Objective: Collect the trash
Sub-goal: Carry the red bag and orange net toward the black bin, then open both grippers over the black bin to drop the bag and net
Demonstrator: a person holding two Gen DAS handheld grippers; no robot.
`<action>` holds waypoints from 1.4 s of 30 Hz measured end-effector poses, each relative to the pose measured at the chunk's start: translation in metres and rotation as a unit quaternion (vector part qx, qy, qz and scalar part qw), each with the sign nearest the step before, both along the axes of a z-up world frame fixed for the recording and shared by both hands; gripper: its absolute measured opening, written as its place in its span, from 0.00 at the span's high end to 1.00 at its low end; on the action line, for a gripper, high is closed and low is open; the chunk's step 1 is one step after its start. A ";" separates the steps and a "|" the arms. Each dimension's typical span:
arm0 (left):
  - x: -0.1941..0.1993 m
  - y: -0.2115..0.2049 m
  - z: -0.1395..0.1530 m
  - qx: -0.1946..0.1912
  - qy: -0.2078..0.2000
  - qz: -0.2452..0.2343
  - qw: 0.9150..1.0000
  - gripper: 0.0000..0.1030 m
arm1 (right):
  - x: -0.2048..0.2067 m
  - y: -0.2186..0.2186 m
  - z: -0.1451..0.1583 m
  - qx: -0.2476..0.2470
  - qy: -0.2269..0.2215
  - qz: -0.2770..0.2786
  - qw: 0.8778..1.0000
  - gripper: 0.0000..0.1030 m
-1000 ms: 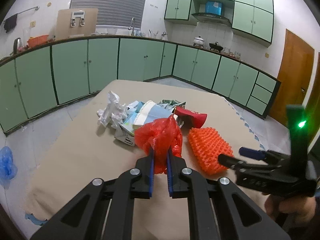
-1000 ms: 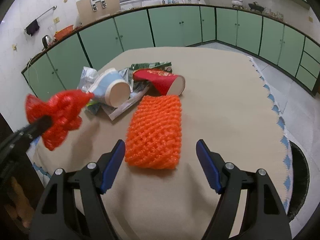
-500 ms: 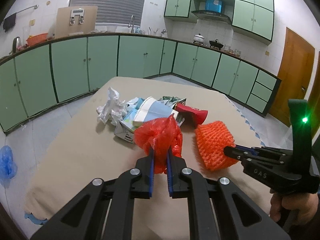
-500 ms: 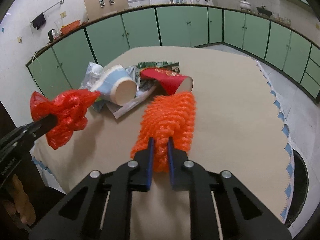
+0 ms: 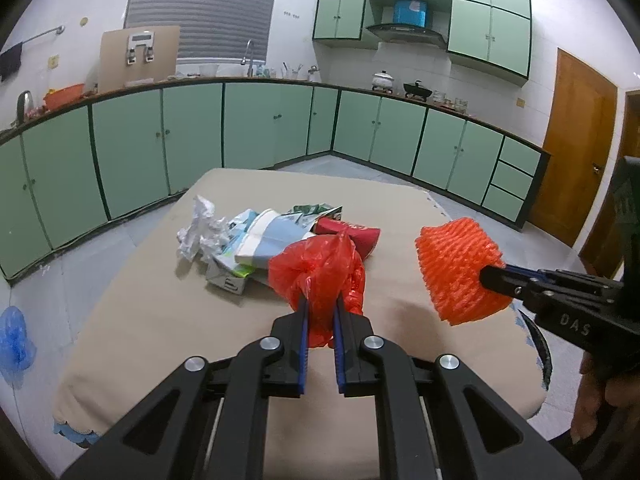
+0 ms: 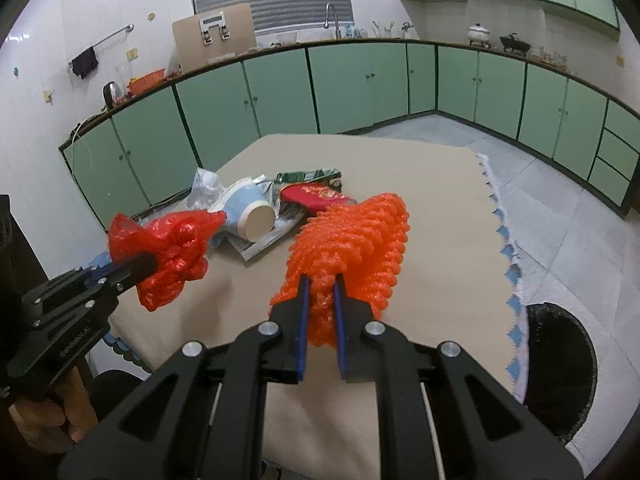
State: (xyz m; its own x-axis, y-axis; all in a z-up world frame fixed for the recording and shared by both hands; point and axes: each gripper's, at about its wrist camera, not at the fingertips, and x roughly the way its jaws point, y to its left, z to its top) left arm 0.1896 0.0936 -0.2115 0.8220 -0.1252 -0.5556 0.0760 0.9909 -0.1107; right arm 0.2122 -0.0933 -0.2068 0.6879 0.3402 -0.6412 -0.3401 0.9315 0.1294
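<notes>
My left gripper (image 5: pixel 320 312) is shut on a crumpled red plastic bag (image 5: pixel 320 268) and holds it above the table's near edge; the bag also shows in the right wrist view (image 6: pixel 168 248). My right gripper (image 6: pixel 320 292) is shut on an orange foam net (image 6: pixel 352 240) and holds it lifted off the table; the net also shows at the right of the left wrist view (image 5: pixel 460 272). A pile of trash stays on the table: crumpled white paper (image 5: pixel 200 232), a blue paper cup (image 6: pixel 248 212), a red cup (image 5: pixel 352 232), wrappers.
The beige-covered table (image 5: pixel 160 320) stands in a kitchen with green cabinets (image 5: pixel 192 140) around it. A black bin (image 6: pixel 560 368) sits on the floor to the table's right. A blue plastic bag (image 5: pixel 14 340) lies on the floor at left.
My right gripper closed on the orange foam net and lifted it off the table. My left gripper kept hold of the red bag and rose slightly.
</notes>
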 end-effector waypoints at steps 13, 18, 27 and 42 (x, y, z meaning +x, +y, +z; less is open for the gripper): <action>-0.004 -0.054 0.018 0.013 -0.008 -0.050 0.999 0.90 | -0.037 -0.059 0.029 0.000 -0.036 -0.040 0.999 0.90; 0.004 -0.104 0.026 0.021 -0.015 -0.101 0.995 0.90 | -0.042 -0.102 0.028 -0.005 -0.040 -0.079 0.996 0.90; 0.040 -0.215 0.013 0.010 0.010 -0.212 0.977 0.90 | -0.049 -0.217 -0.002 -0.015 -0.016 -0.189 0.982 0.90; 0.106 -0.387 -0.072 0.034 0.105 -0.324 0.940 0.89 | -0.002 -0.356 -0.129 -0.008 0.107 -0.287 0.952 0.90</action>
